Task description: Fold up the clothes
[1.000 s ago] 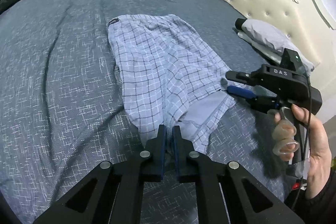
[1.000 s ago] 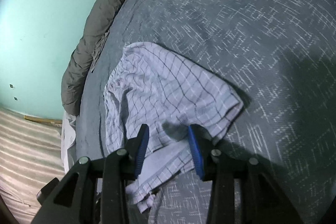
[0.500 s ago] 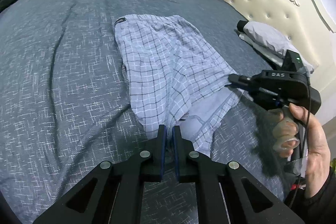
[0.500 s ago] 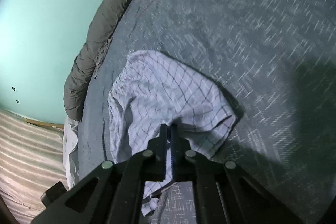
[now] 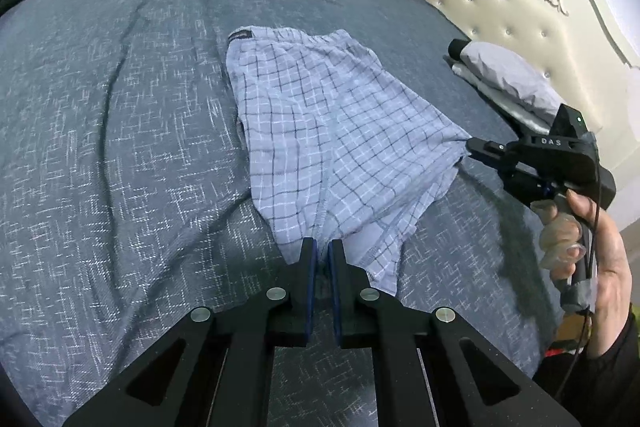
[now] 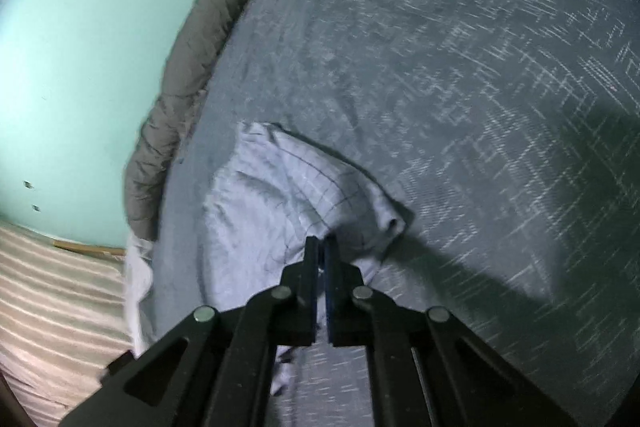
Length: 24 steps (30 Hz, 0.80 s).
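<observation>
Left wrist view: the pale blue checked cotton shorts [image 5: 320, 131] lie mid-bed on the grey-blue woven bedspread [image 5: 100, 147]. The left gripper [image 5: 321, 251] is clenched on their near hem, and the right gripper [image 5: 472, 147] pinches the hem toward the cream tufted headboard [image 5: 520, 7].

Right wrist view: the right gripper [image 6: 321, 247] is clamped on the shorts [image 6: 260, 195], near the dark grey rolled duvet [image 6: 208, 27] along the bed's edge.

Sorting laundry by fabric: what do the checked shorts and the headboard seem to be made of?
Checked shorts: thin woven fabric, likely cotton, matte; it wrinkles softly and drapes between the grippers. Headboard: cream button-tufted padding, probably faux leather, with a slight sheen.
</observation>
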Motion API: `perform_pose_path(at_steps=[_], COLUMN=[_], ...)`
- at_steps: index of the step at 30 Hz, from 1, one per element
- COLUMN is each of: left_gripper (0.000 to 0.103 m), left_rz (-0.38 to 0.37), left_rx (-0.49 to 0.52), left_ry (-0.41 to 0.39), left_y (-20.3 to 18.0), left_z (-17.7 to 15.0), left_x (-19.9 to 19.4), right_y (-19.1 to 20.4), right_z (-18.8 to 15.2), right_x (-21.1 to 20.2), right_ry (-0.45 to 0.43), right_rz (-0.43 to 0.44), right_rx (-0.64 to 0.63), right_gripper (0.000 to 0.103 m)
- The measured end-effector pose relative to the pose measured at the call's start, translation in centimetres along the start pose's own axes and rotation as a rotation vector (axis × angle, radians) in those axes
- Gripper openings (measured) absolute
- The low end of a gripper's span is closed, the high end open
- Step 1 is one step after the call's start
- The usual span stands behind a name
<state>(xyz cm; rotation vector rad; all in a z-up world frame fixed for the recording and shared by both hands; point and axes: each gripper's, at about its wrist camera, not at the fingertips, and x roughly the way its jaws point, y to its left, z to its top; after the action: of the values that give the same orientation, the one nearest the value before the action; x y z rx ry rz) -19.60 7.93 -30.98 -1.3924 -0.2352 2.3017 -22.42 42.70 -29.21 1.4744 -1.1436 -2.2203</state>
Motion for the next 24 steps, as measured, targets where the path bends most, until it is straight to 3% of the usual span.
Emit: perform_pose_path(at_steps=[5, 8, 11, 15, 17, 18, 19, 20, 21, 24], left_gripper=[0.007, 0.007, 0.007, 0.007, 0.008, 0.01, 0.02, 0.036, 0.041, 0.041], left_rz=[0.009, 0.019, 0.014, 0.0, -0.015, -0.018, -0.016, -0.016, -0.023, -0.049], left_rx=[0.023, 0.026, 0.02, 0.015, 0.004, -0.006, -0.019, -0.037, -0.06, -0.113], left_ry=[0.045, 0.059, 0.062, 0.038, 0.019, 0.012, 0.008, 0.005, 0.005, 0.011], left_y=[-0.4, -0.6, -0.5, -0.6, -0.5, -0.4, -0.2, 0.1, 0.5, 1.5], left_z=[-0.3, -0.3, -0.1, 0.3, 0.5, 0.6, 0.7, 0.7, 0.7, 0.5], left_x=[0.7, 0.9, 0.4, -0.7, -1.1, -1.2, -1.1, -0.9, -0.6, 0.4], right_y=[-0.5, -0.3, -0.1, -0.4, -1.0, -1.2, -1.2, -1.2, -1.2, -0.9], right_z=[-0.5, -0.1, 0.5, 1.3, 1.5, 1.6, 1.6, 1.6, 1.5, 1.3], right_x=[1.5, 0.3, -1.7, -2.7, -2.3, -1.9, -1.5, -1.2, -0.9, -0.3], right_ry=[0.071, 0.038, -0.042, -0.123, -0.117, -0.114, -0.112, -0.106, -0.103, -0.097], right_rz=[-0.064, -0.084, -0.105, -0.152, -0.164, -0.168, -0.175, -0.186, -0.189, -0.202], right_rx=[-0.007, -0.006, -0.023, -0.054, -0.053, -0.059, -0.066, -0.073, -0.083, -0.121], right_gripper=[0.005, 0.009, 0.032, 0.032, 0.032, 0.032, 0.032, 0.032, 0.032, 0.032])
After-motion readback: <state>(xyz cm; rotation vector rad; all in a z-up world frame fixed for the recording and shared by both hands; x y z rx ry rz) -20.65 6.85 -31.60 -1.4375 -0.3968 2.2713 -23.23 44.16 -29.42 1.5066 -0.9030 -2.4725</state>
